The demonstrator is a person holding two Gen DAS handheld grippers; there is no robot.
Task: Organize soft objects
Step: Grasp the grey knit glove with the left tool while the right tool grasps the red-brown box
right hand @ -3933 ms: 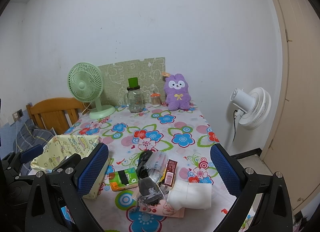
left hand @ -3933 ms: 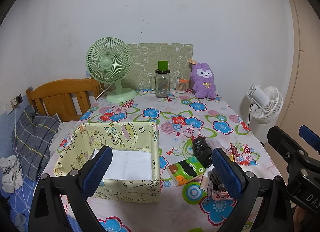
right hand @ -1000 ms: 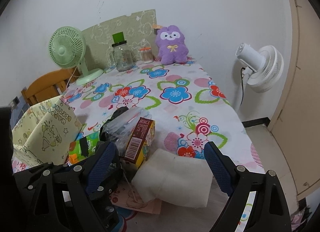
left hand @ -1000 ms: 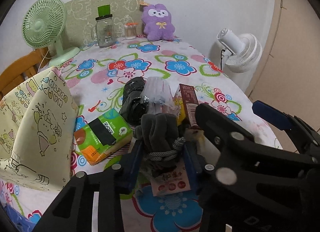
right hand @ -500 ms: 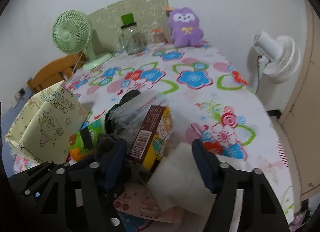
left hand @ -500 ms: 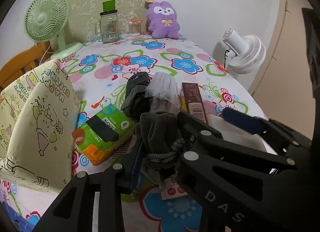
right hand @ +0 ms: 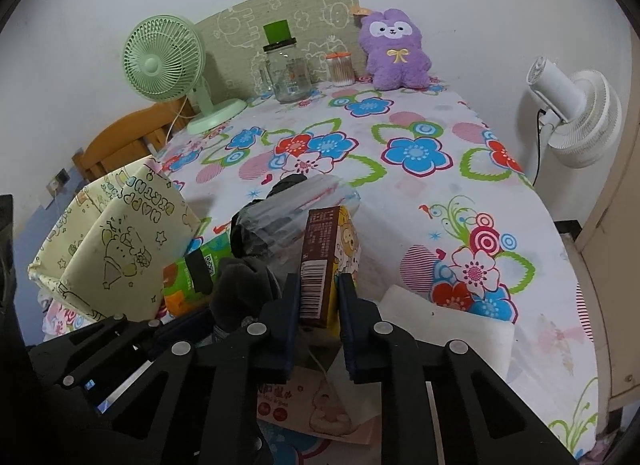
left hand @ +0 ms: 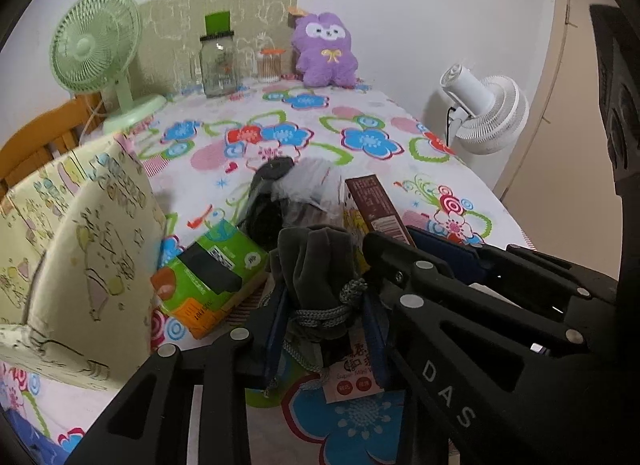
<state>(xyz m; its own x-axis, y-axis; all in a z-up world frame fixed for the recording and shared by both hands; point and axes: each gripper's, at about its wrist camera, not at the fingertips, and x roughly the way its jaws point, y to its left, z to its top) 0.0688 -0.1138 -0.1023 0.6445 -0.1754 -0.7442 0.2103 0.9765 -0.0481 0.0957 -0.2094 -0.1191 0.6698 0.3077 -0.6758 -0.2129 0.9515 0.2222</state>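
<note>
Centrally, the left claw (left hand: 326, 329) is clamped on a grey drawstring pouch (left hand: 316, 265), its blue pads pressing the cord-tied neck from both sides. Just beside it, the right claw (right hand: 318, 297) grips a brown snack box (right hand: 324, 261) by its barcoded lower end, the box standing upright between the pads. Both items sit in a cluster near the front edge of the floral tabletop (right hand: 420, 113), together with a green tissue pack (left hand: 212, 269), a clear plastic bag (right hand: 296, 205) over a black bundle, and a white folded cloth (right hand: 448, 321) to the right. A yellow cartoon-printed box (left hand: 76, 233) stands at the left. Against the far wall stand a purple plush toy (right hand: 394, 51), a glass jar (right hand: 286, 73) and a green fan (right hand: 164, 59).
</note>
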